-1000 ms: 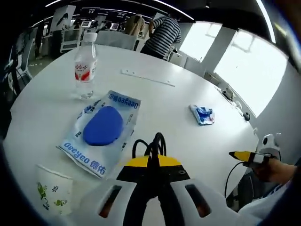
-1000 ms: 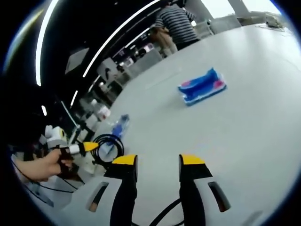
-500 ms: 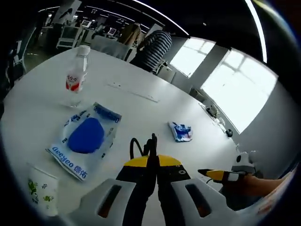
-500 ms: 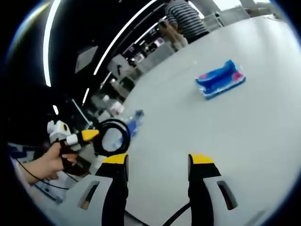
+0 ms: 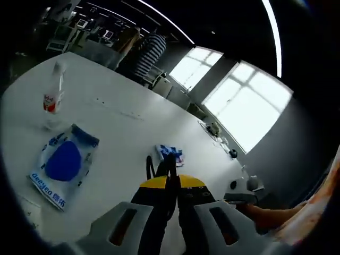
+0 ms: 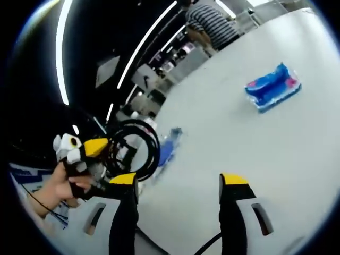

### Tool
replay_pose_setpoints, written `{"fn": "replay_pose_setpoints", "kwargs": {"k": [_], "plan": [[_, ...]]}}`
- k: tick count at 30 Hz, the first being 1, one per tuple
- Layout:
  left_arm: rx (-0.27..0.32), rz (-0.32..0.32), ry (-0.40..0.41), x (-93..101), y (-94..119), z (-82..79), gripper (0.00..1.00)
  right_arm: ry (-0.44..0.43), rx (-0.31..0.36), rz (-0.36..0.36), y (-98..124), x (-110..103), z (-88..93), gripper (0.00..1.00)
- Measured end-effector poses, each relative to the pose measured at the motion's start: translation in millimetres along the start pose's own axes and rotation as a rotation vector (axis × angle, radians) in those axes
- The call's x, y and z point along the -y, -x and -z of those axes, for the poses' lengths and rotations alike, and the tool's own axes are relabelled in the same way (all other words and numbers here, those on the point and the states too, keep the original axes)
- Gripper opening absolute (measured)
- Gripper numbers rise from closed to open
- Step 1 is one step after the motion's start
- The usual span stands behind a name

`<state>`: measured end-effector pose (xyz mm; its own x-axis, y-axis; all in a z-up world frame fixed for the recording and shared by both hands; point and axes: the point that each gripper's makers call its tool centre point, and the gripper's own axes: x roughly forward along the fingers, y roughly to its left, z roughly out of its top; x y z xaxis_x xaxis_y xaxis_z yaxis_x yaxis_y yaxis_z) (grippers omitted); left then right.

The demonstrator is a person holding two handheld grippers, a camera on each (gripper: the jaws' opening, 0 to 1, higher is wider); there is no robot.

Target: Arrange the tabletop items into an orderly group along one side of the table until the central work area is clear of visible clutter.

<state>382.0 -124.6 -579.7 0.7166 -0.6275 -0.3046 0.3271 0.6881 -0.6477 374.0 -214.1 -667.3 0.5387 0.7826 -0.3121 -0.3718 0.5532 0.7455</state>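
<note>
A round white table (image 5: 122, 133) carries the clutter, under a dark ceiling with long light strips, with bright windows (image 5: 234, 101) at 1 o'clock in the left gripper view. At that view's 10 o'clock a water bottle (image 5: 53, 98) with a red label stands upright; just below it, toward 9 o'clock, lies a flat blue-and-white packet (image 5: 64, 162). A paper cup (image 5: 26, 212) peeks in at 8 o'clock by the near edge. A small blue-and-white wrapper (image 5: 171, 154) lies near mid-table, with bare tabletop around it. A person in a striped shirt (image 5: 146, 53) bends at the far rim, at 11 o'clock.

The left gripper (image 5: 169, 164) has its yellow-tipped jaws pressed together on a black cable loop (image 5: 151, 167), which sticks up between them. At 4 o'clock a hand (image 5: 265, 215) holds the other tool.

In the right gripper view, a hand (image 6: 64, 188) at 8 o'clock holds the left gripper with the cable loop (image 6: 135, 151) hanging round from it. The right gripper (image 6: 178, 183) has its jaws spread wide with nothing between them, above open white table. The wrapper (image 6: 272, 87) lies at 2 o'clock, well apart from the jaws.
</note>
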Motion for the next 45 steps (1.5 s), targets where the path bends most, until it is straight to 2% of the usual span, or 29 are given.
{"fn": "replay_pose_setpoints", "kwargs": {"k": [4, 7, 8, 9, 11, 13, 15, 17, 20, 22, 24, 30, 32, 34, 36, 38, 41, 45], "plan": [[-0.015, 0.054, -0.02, 15.6, -2, -0.4, 0.02, -0.082, 0.062, -0.064, -3, -11, -10.6, 0.61], [-0.005, 0.094, -0.014, 26.1, -2, -2.6, 0.01, -0.096, 0.086, -0.095, -2, -14, -15.0, 0.62], [0.014, 0.142, -0.008, 35.3, -2, -6.5, 0.0, -0.095, 0.092, -0.11, -2, -18, -16.8, 0.62], [0.009, 0.157, 0.017, 39.8, -2, -6.7, 0.0, -0.095, 0.102, -0.124, -1, -21, -18.7, 0.62], [0.006, 0.154, 0.008, 41.9, -2, -7.4, 0.0, -0.098, 0.11, -0.146, -1, -25, -20.7, 0.62], [-0.005, 0.172, -0.036, 48.7, -4, -7.3, 0.0, -0.102, 0.095, -0.147, -5, -26, -17.8, 0.63], [0.001, 0.188, -0.024, 53.6, -3, -10.0, 0.0, -0.094, 0.052, -0.15, -10, -27, -9.1, 0.64], [0.013, 0.24, 0.005, 66.2, -1, -16.5, 0.0, -0.079, 0.02, -0.16, -17, -31, -2.2, 0.65], [0.018, 0.273, -0.012, 78.8, 2, -23.4, 0.0, -0.112, 0.039, -0.217, -22, -47, -4.7, 0.68], [0.008, 0.295, -0.036, 87.3, 3, -24.7, 0.0, -0.188, 0.078, -0.261, -23, -57, -12.1, 0.68], [0.014, 0.31, -0.046, 94.3, 4, -27.5, 0.0, -0.194, 0.08, -0.283, -25, -61, -12.5, 0.68], [0.025, 0.338, -0.047, 99.5, 4, -33.0, 0.0, -0.316, 0.131, -0.384, -21, -78, -25.4, 0.52], [0.031, 0.344, -0.041, 100.0, 4, -34.0, 0.0, -0.345, 0.13, -0.427, -17, -85, -28.1, 0.47], [0.037, 0.329, -0.047, 96.2, 4, -34.5, 0.0, -0.356, 0.115, -0.473, -13, -91, -28.7, 0.32], [0.044, 0.32, -0.039, 91.3, 5, -35.3, 0.0, -0.365, 0.118, -0.45, -13, -87, -29.7, 0.28], [0.074, 0.305, -0.009, 83.9, 7, -40.4, 0.0, -0.389, 0.12, -0.459, -9, -85, -30.5, 0.22], [0.077, 0.268, -0.005, 71.8, 11, -39.6, 0.0, -0.443, 0.15, -0.476, -2, -83, -37.7, 0.16], [0.072, 0.237, 0.002, 62.0, 14, -36.1, 0.0, -0.419, 0.128, -0.497, 4, -87, -37.0, 0.12]]}}
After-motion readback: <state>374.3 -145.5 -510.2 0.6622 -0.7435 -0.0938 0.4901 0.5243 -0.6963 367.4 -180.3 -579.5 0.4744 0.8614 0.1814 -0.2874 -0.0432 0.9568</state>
